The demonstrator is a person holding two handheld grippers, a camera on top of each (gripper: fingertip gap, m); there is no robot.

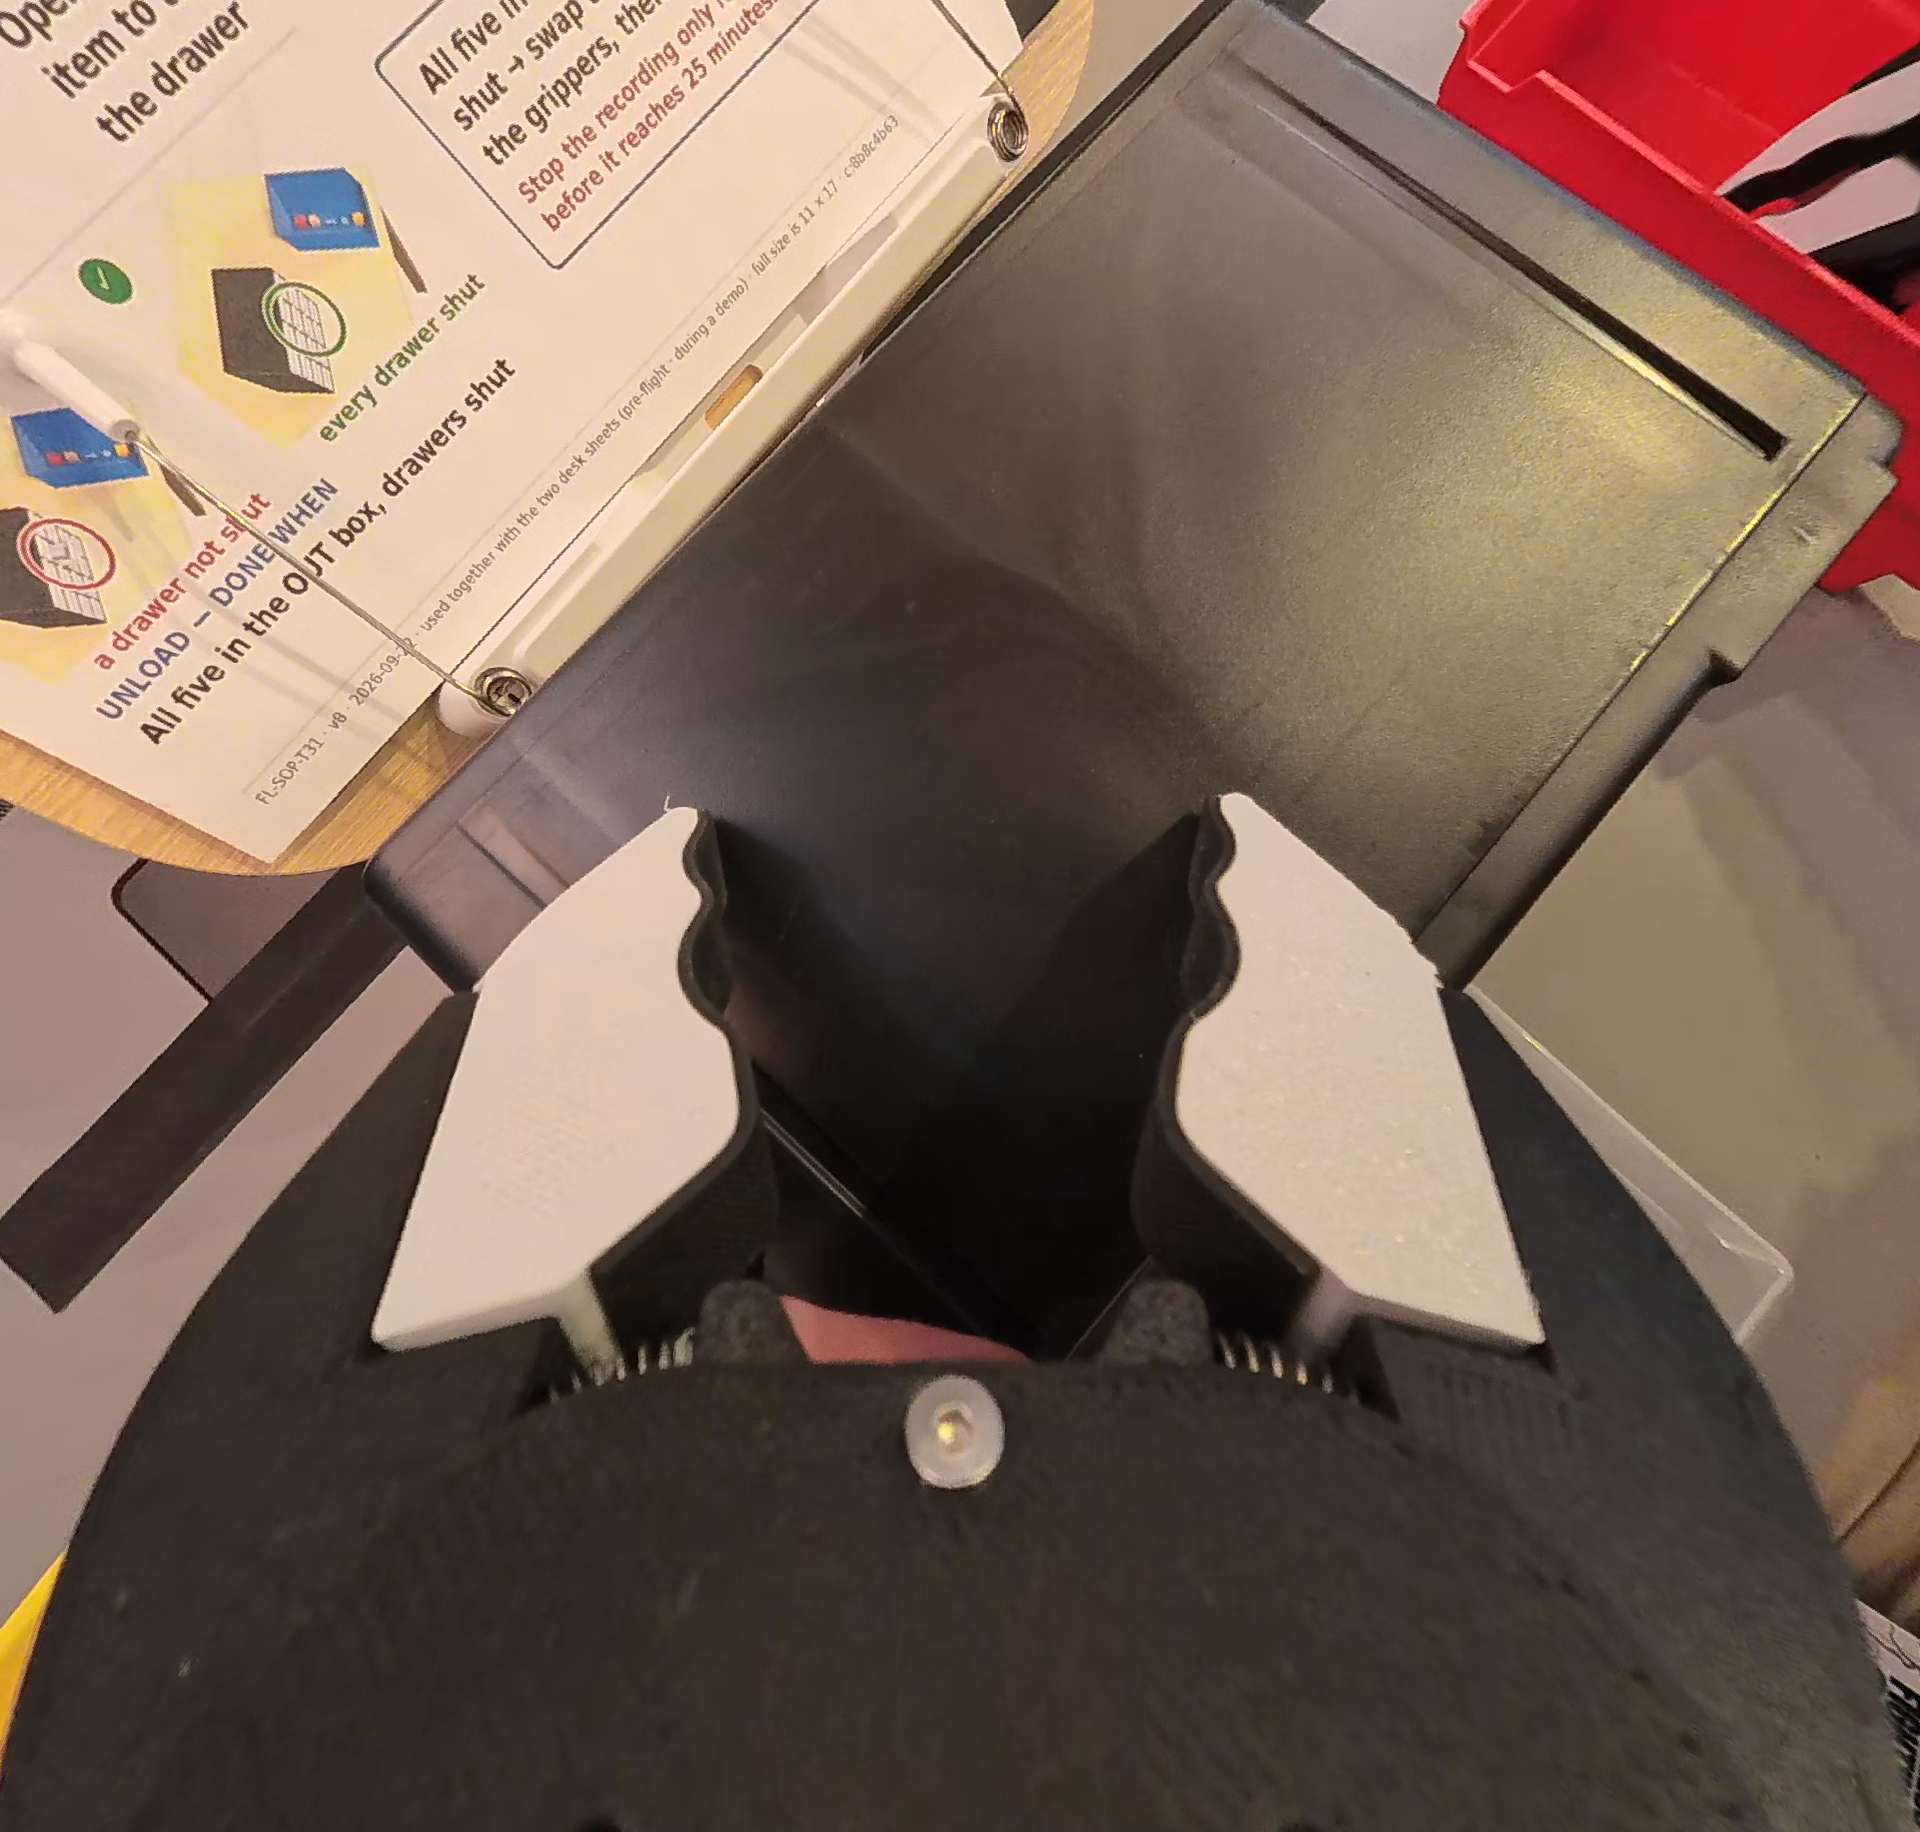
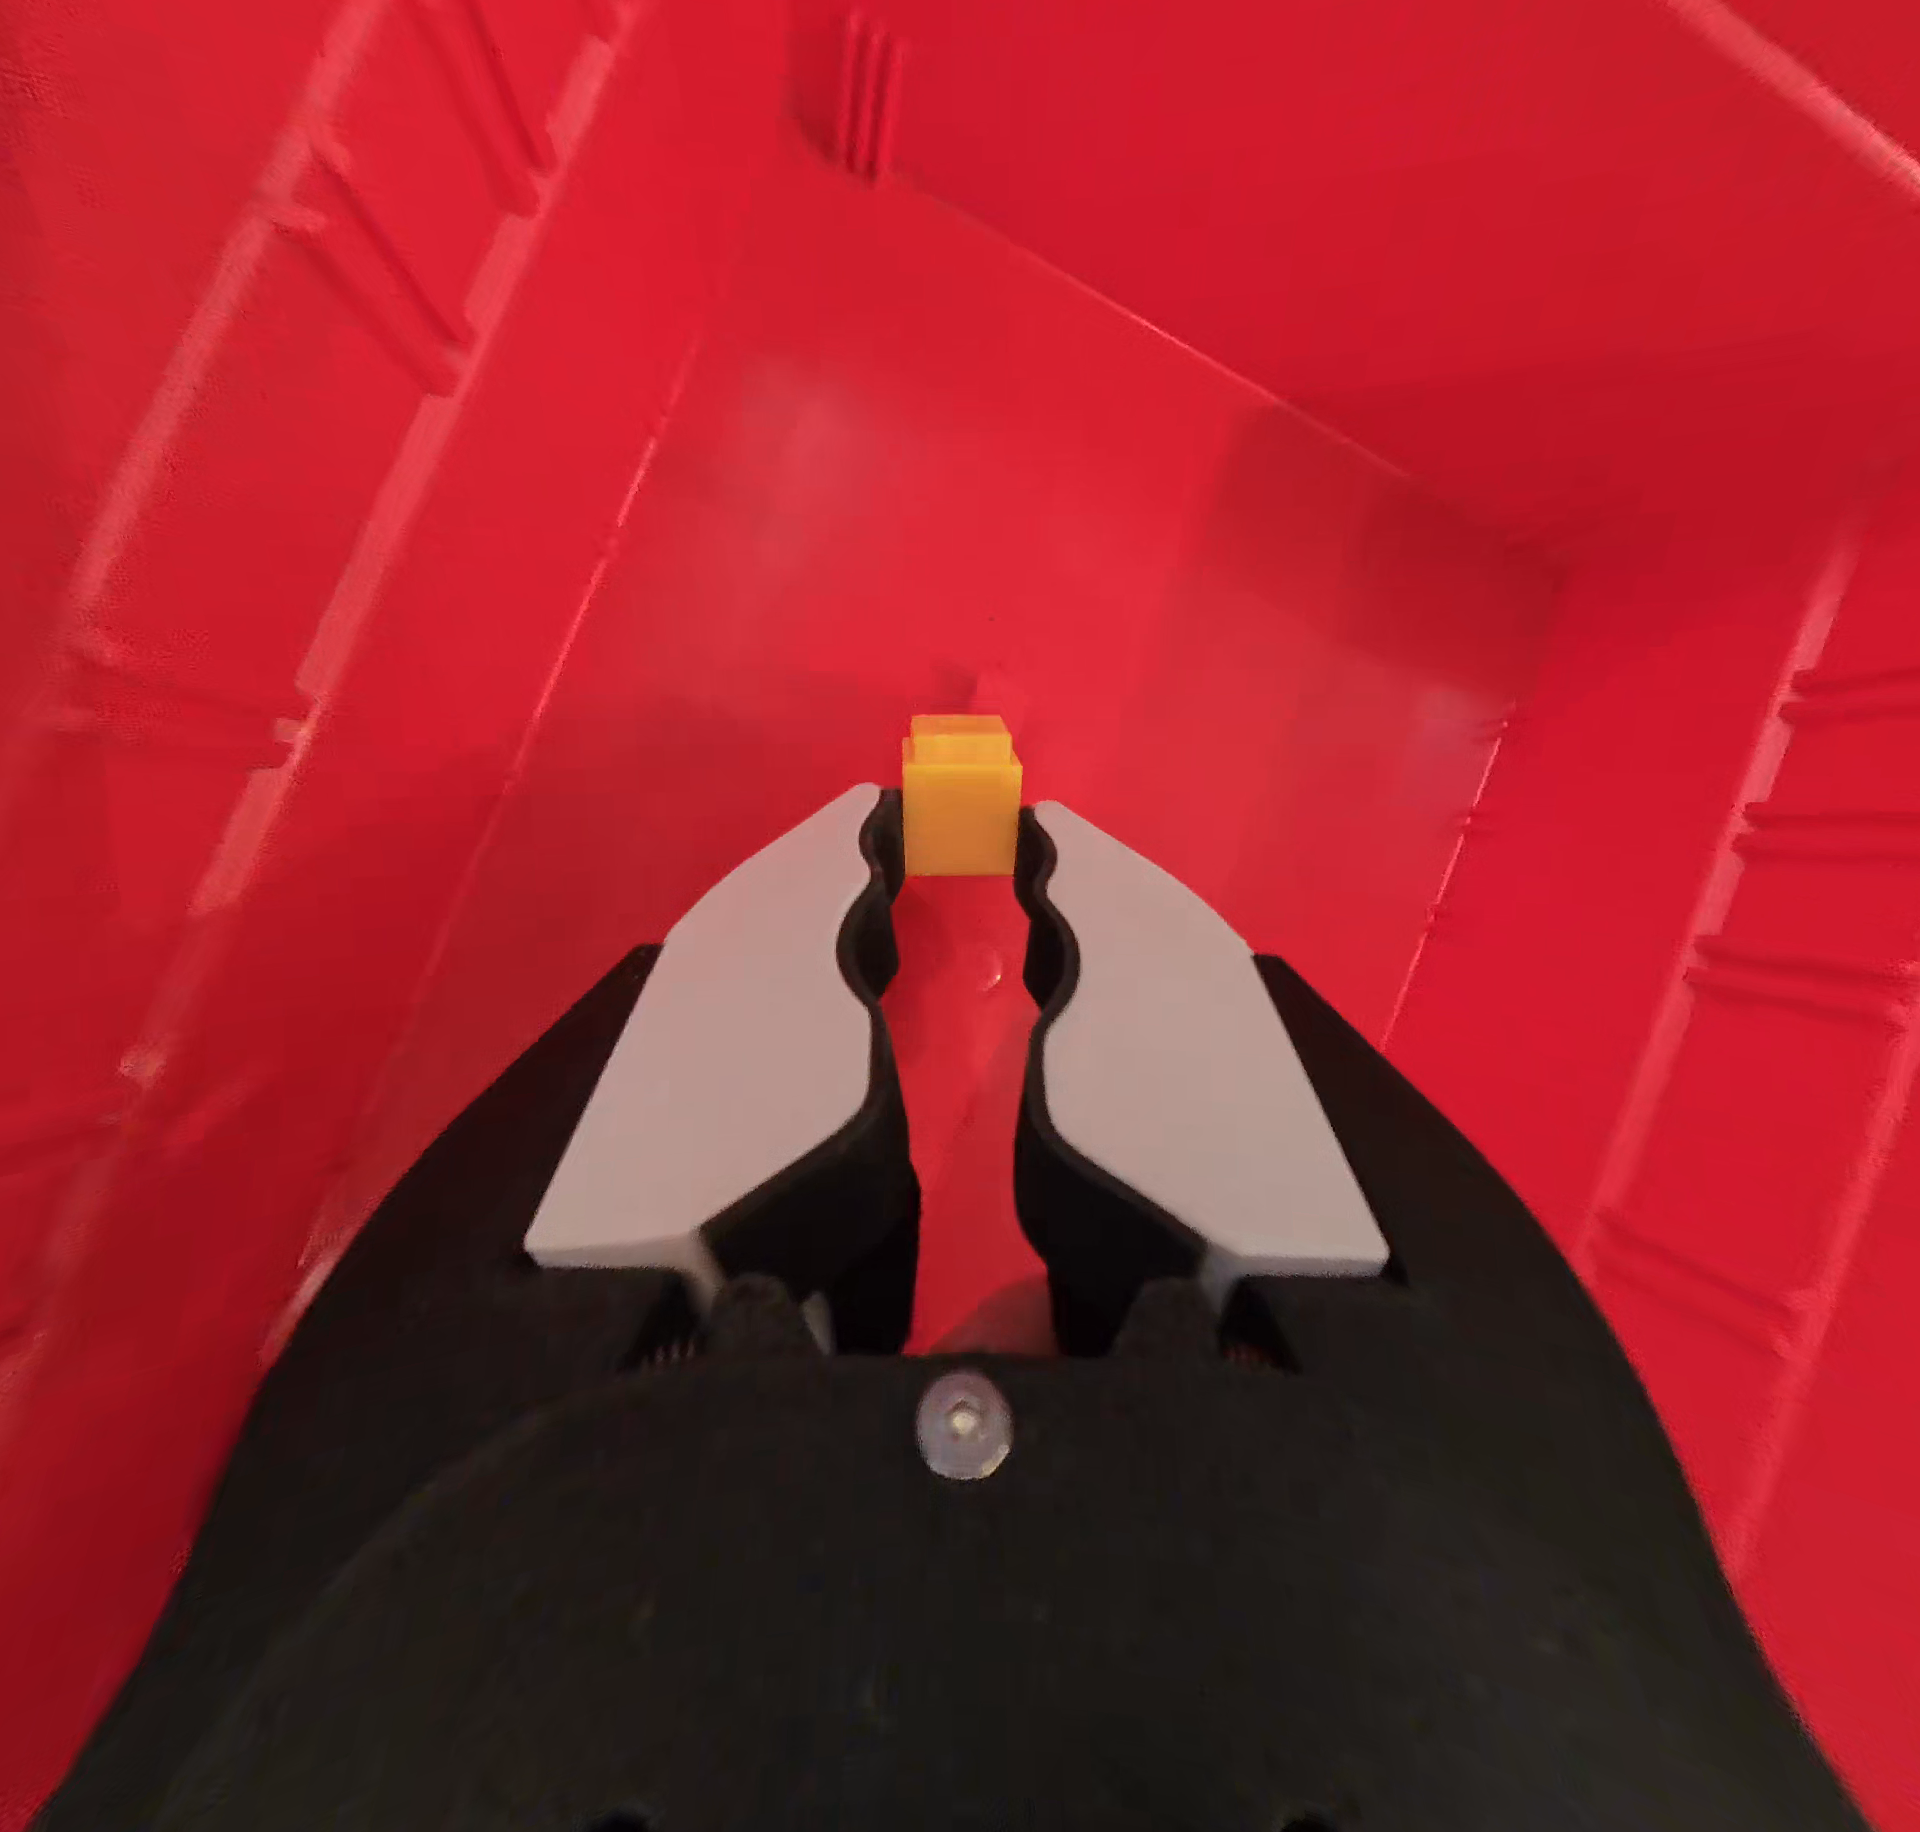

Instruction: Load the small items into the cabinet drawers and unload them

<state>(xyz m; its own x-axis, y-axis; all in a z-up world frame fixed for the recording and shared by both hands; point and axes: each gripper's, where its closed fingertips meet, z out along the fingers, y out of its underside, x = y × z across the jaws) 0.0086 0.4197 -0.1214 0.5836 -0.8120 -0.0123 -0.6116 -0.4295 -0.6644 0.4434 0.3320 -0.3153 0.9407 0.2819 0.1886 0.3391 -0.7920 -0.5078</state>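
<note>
Right gripper [image 2: 958, 832] pinches yellow block [image 2: 960, 814] at jaw tips inside red bin [image 2: 1143, 556]; lift straight, grip's shallow. Left gripper [image 1: 961, 826] hovers agape over black cabinet [image 1: 1247, 452].

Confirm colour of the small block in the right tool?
Orange-yellow block, pinched at the right tool tips inside the red bin. Right wrist view shows it best.

A pale grey worktop [image 1: 1683, 909] is seen under soft, warm light. A rounded wooden board [image 1: 94, 795] lies at the upper left, overlaid by a white printed sheet [image 1: 343, 255] held under thin wire clips. A dark strip [image 1: 177, 1148] is laid across the worktop at the left.
</note>
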